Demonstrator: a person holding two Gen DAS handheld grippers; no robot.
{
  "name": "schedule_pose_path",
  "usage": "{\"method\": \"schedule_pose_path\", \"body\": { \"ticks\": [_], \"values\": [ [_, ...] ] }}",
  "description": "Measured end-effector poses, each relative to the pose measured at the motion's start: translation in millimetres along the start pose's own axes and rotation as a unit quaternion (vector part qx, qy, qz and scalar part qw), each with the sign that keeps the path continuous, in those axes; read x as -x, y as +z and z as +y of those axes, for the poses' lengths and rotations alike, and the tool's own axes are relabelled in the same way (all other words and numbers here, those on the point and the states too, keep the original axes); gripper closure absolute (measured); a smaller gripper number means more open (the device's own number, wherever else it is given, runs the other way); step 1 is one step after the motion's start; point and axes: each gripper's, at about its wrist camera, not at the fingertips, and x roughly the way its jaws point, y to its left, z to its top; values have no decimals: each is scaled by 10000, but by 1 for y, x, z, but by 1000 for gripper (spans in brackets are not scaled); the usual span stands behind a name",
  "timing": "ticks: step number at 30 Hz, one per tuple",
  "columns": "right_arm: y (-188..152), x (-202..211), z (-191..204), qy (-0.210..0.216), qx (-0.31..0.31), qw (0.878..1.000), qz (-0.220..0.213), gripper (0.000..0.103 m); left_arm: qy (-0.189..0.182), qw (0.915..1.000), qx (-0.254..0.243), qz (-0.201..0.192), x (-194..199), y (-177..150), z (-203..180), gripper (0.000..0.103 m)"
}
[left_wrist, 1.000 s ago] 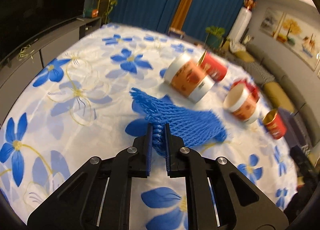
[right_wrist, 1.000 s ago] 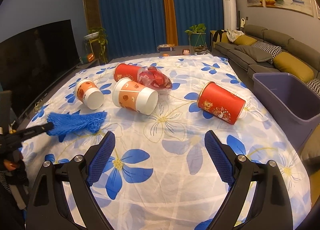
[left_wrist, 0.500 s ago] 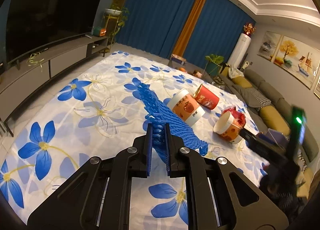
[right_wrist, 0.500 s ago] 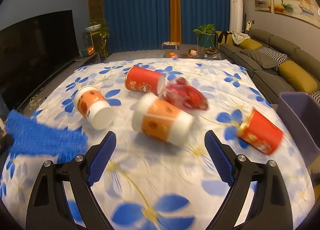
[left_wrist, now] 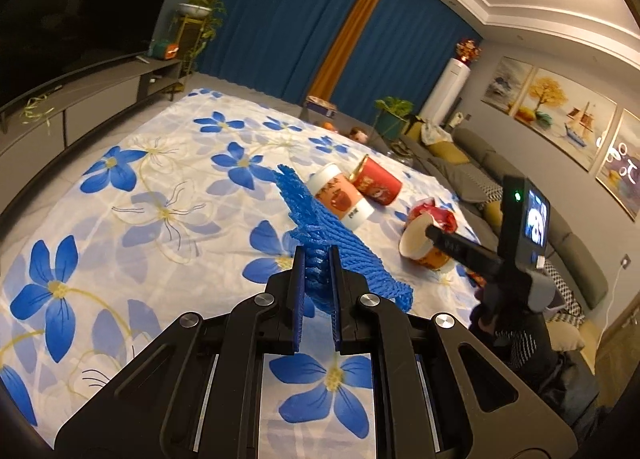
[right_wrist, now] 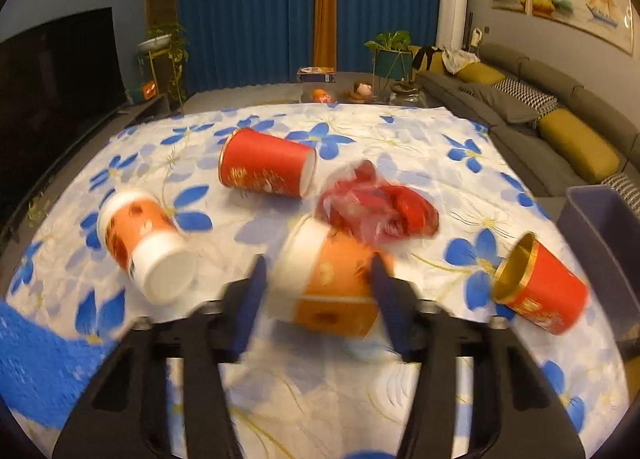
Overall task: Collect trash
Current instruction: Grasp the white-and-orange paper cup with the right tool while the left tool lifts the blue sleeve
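A blue foam net (left_wrist: pixel 320 235) is clamped in the left gripper (left_wrist: pixel 317 291), held above the flowered cloth (left_wrist: pixel 132 219). The right gripper (right_wrist: pixel 316 291) has just been closing around an orange cup (right_wrist: pixel 328 279) lying on its side; contact cannot be confirmed through the blur. Beyond lie a red wrapper (right_wrist: pixel 376 211) and a red cup (right_wrist: pixel 264 169).

I'm working in a home living room: grey sofa (right_wrist: pixel 552 107) with cushions, big television (left_wrist: pixel 72 7), blue curtains (right_wrist: pixel 248 7), framed paintings (left_wrist: pixel 552 107), potted plants (right_wrist: pixel 390 47).
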Motion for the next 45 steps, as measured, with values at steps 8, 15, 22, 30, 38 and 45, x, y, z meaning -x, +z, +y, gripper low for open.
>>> {"method": "schedule_pose_path", "body": {
  "ticks": [8,15,22,30,38,45],
  "values": [
    [-35,23,-37,5,-356,9994,46,98,-93,9999,-68,41,18,-10,-4,93],
    [-54,60,-57,252,-417,9985,-254,99,-44,9999,-126,-23,36,-23,-20,93],
    [-89,108,-79,591,-364,9970,-354,99,-134,9992,-383,-15,43,-31,-54,93],
    [-108,140,-99,735,-458,9952,-457,99,-292,9971,-706,14,40,-32,-86,93],
    [-94,154,-120,724,-629,9923,-781,99,-488,9944,-942,-19,21,-18,-114,93],
    [-73,161,-155,545,-858,9886,-1108,99,-824,9886,-1257,-54,-4,3,-158,93]
  ]
}}
